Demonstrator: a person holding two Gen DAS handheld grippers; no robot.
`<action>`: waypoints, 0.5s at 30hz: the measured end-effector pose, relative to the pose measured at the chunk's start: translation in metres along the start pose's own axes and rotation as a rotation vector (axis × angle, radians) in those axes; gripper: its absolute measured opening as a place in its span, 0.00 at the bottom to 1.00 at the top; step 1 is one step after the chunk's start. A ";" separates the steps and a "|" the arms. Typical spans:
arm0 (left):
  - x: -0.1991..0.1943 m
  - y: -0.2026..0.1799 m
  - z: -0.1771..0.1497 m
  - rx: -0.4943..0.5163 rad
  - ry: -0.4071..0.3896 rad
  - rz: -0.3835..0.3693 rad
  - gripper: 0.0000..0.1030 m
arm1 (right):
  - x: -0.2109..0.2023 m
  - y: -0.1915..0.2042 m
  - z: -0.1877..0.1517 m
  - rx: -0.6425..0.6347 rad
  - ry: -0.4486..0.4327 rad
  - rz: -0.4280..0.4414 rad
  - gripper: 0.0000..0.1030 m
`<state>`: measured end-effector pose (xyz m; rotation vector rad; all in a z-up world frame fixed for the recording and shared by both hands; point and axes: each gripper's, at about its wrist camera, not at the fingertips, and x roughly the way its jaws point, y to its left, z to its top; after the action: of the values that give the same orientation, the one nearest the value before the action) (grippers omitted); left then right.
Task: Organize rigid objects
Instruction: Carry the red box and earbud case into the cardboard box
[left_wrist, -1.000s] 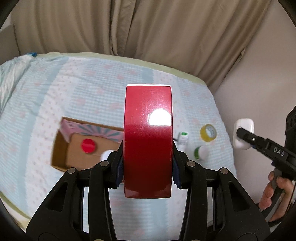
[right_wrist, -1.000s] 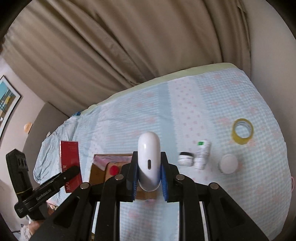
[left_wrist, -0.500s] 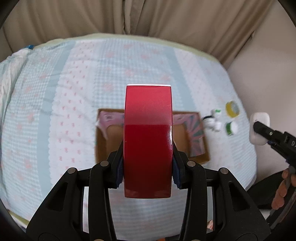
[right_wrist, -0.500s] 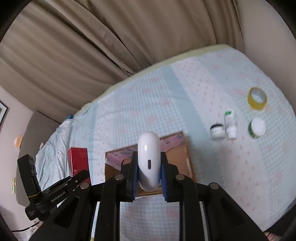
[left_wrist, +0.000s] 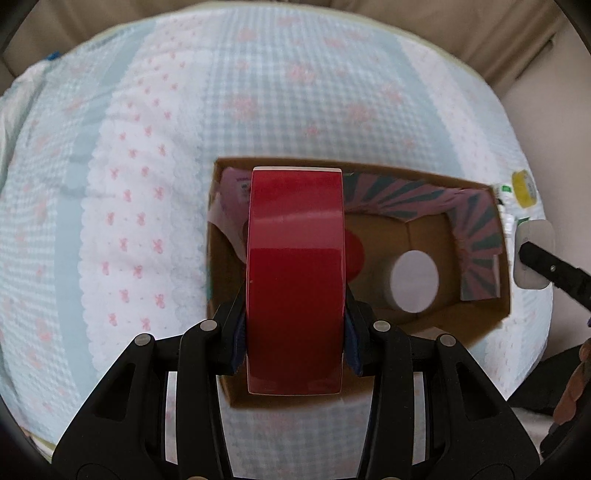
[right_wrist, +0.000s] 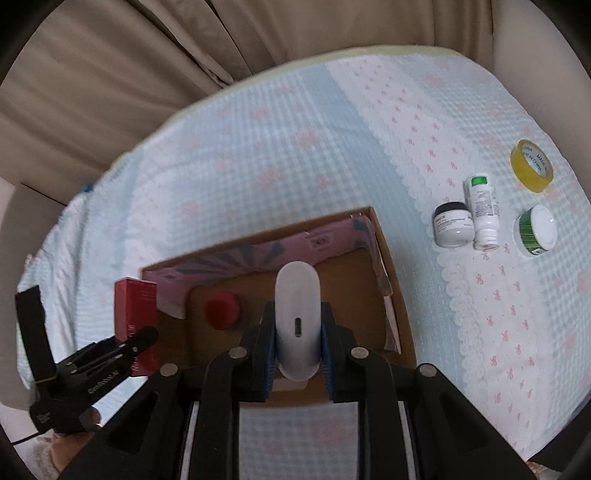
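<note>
The left gripper (left_wrist: 295, 332) stayed clamped on the glossy red rectangular box (left_wrist: 295, 280), its blue pads pressed to both long sides. A second earlier the open brown cardboard box (left_wrist: 491, 325) sat small at the lower left of the left wrist view; now it filled the centre and right of the frame, directly behind the red box, and the curtains had nearly slipped off the top edge. Inside it a white round lid (left_wrist: 414, 281) showed at centre right and a red round cap (left_wrist: 354, 255) peeked out just right of the red box.

The right gripper (right_wrist: 297, 350) kept its hold on the white oval plastic case (right_wrist: 297, 321). In the right wrist view the cardboard box had grown and come in beneath the case, where before it lay low and partly hidden. On the blue checked bedsheet (right_wrist: 258, 155), the white jar with a black lid (right_wrist: 453, 229), white bottle (right_wrist: 482, 212), green-banded white jar (right_wrist: 535, 230) and yellow tape roll (right_wrist: 532, 165) had shifted to the upper right of the frame, outside the box.
</note>
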<state>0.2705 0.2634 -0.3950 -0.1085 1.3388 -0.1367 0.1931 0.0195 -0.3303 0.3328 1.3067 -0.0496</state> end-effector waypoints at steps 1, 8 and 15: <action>0.006 0.000 0.001 0.003 0.009 0.001 0.37 | 0.007 0.000 0.001 -0.007 0.010 -0.012 0.19; 0.048 0.001 0.007 0.000 0.061 0.043 0.37 | 0.060 -0.005 0.004 -0.060 0.093 -0.063 0.19; 0.063 -0.026 0.007 0.119 0.030 0.104 0.37 | 0.106 -0.013 0.006 -0.075 0.145 -0.093 0.19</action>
<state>0.2902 0.2281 -0.4501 0.0642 1.3595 -0.1300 0.2243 0.0215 -0.4330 0.2143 1.4637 -0.0553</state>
